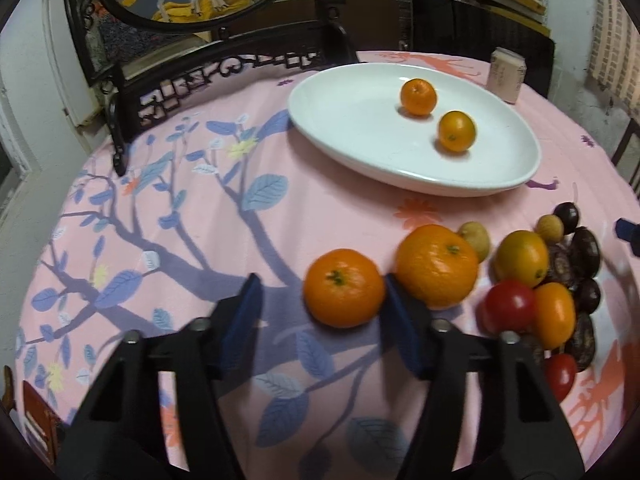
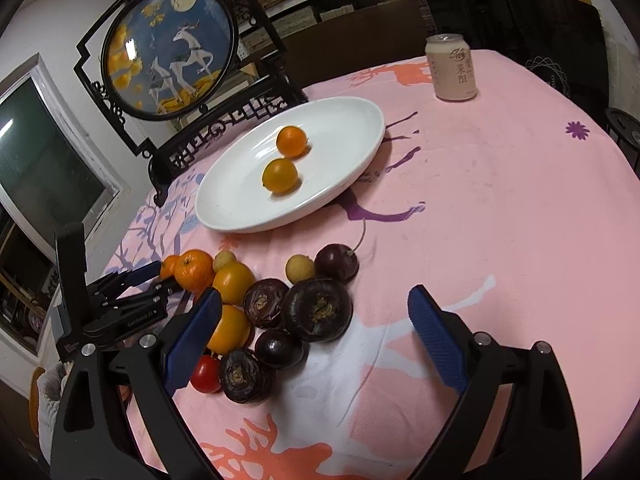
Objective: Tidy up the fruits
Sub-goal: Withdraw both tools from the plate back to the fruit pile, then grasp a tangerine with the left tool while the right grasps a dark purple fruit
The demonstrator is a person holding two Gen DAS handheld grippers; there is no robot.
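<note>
Two oranges (image 1: 438,114) mid-plate (image 1: 320,120), rim clear.

A round table (image 2: 520,208) wears a pink printed cloth. Toward its far edge sit a white plate (image 2: 240,204), a can (image 2: 450,68) and a framed screen (image 2: 168,52). Loose fruit (image 2: 280,304) clusters near the near edge.

Your fruit pile (image 2: 276,312) sits near table edge; plate (image 2: 240,208) behind it, holding two oranges (image 2: 291,141); can (image 2: 450,68) far right; framed screen (image 2: 168,52) behind plate.

left wrist: low, near, facing plate (image 1: 400,184) | right wrist: likewise | shared: plate
</note>
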